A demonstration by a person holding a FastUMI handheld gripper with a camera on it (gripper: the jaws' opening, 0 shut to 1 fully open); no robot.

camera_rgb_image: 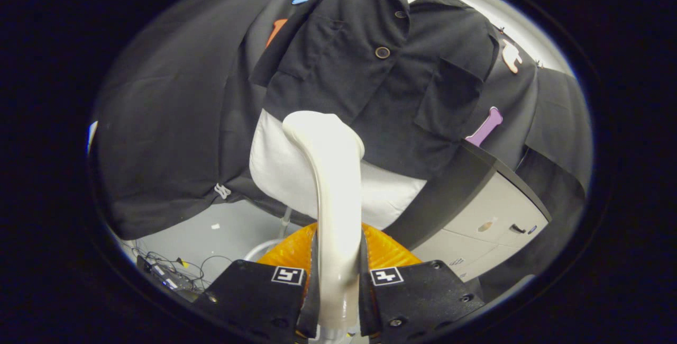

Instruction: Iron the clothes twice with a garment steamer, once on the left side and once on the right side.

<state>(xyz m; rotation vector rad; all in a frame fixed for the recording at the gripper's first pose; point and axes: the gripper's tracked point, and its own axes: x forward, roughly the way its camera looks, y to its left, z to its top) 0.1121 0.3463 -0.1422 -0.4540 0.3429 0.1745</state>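
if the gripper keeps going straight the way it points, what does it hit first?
Likely the white fabric under the black shirt's hem: the steamer, clamped in the gripper, leads with its head there. Depth is unclear, so contact may already be close.

Gripper (338, 280) fingers (264, 291) clamped on the steamer (333, 174) (both pressing)

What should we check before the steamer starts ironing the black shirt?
1. Claw shut on the steamer handle, a finger on each side: ok.
2. Steamer head pointing towards the black shirt: ok.
3. Head touching the cloth: cannot tell.
4. Shirt hanging flat and buttoned: ok.
5. Steam coming out: cannot tell.
6. Grey cabinet beside the shirt leaves little room on that side: not ok.
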